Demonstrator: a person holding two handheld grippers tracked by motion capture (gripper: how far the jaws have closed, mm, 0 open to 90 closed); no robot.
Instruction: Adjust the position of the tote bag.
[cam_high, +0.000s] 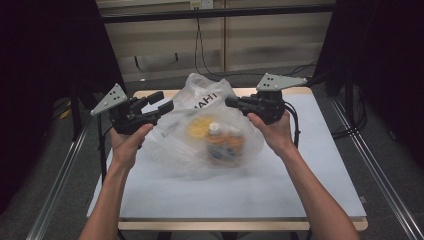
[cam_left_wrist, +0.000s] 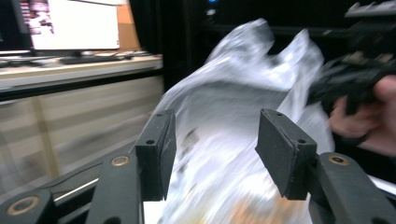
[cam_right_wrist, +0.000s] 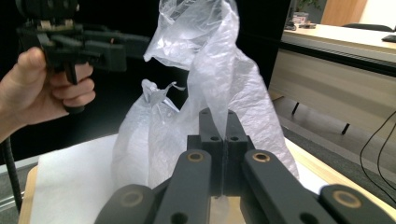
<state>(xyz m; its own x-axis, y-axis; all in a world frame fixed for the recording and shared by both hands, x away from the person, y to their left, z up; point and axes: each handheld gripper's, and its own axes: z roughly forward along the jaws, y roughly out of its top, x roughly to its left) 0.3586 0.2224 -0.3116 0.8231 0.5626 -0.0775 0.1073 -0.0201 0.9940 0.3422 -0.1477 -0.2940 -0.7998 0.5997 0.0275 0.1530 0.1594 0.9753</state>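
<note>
We see the bag (cam_high: 200, 130) mid-table (cam_high: 320, 165), a bottle (cam_high: 216, 142) inside. Our right gripper (cam_right_wrist: 218, 122) is clamped tight on the bag's film — our left gripper (cam_left_wrist: 215, 140) stands half open, bag just ahead, nothing gripped.

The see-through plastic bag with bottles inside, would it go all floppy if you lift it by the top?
Probably yes: the thin crinkled clear plastic bag already sags where the right tongs pinch its edge. The orange-labelled bottles inside would likely slide together and pull the bottom down.
</note>
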